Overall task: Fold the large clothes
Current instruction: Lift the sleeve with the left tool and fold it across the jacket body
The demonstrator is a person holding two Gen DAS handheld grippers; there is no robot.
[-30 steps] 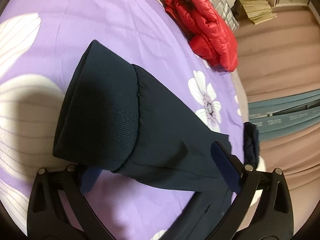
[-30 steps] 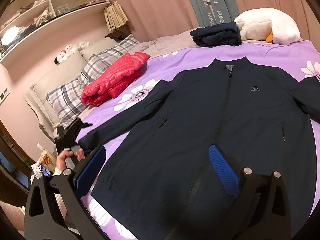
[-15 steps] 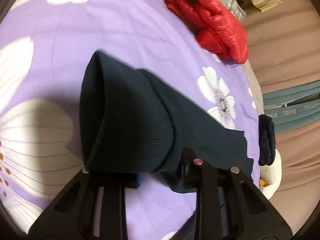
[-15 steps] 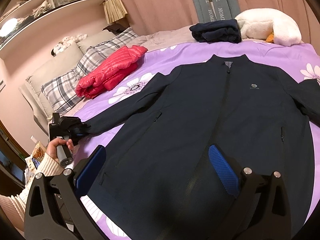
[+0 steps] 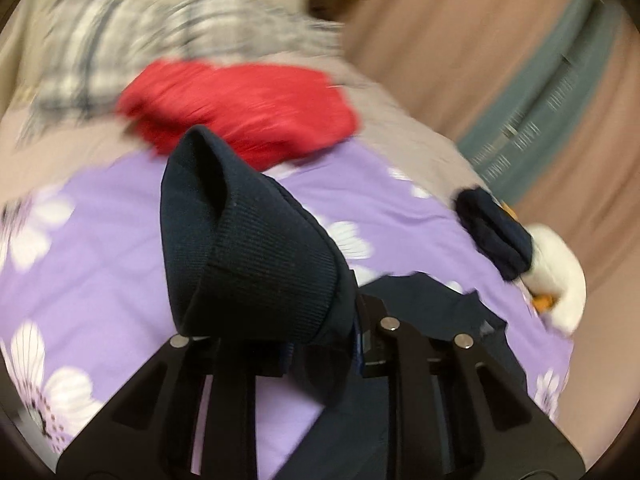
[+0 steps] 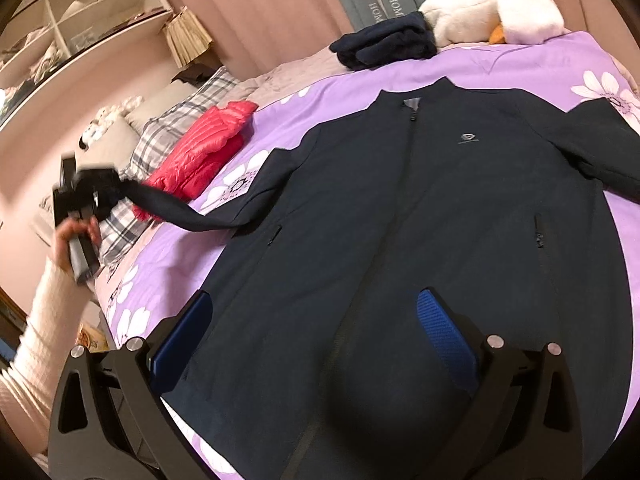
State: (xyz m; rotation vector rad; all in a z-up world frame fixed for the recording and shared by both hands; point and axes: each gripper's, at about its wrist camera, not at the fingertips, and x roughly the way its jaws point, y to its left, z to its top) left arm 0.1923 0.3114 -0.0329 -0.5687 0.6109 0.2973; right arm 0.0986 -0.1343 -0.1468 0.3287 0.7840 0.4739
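Left gripper [image 5: 320, 344] closing on jacket cuff [image 5: 248, 248], sleeve lifted. Right gripper [image 6: 312, 328] wide open, empty, above jacket body [image 6: 420, 220]. Risk: ribbed cuff slipping free, sleeve dropping unfolded.

The dark navy zip jacket [image 6: 420, 220] lies front-up, spread flat on the bed [image 6: 520, 68], one ribbed-cuffed sleeve [image 5: 248, 248] lifted clear.

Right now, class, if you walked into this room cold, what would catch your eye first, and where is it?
First, the navy jacket spread zipped-up across the purple floral bedspread, with its sleeve cuff lifted off the bed in the closing left gripper. Next, the red puffer jacket by the plaid pillow, and the white plush toy at the far edge.
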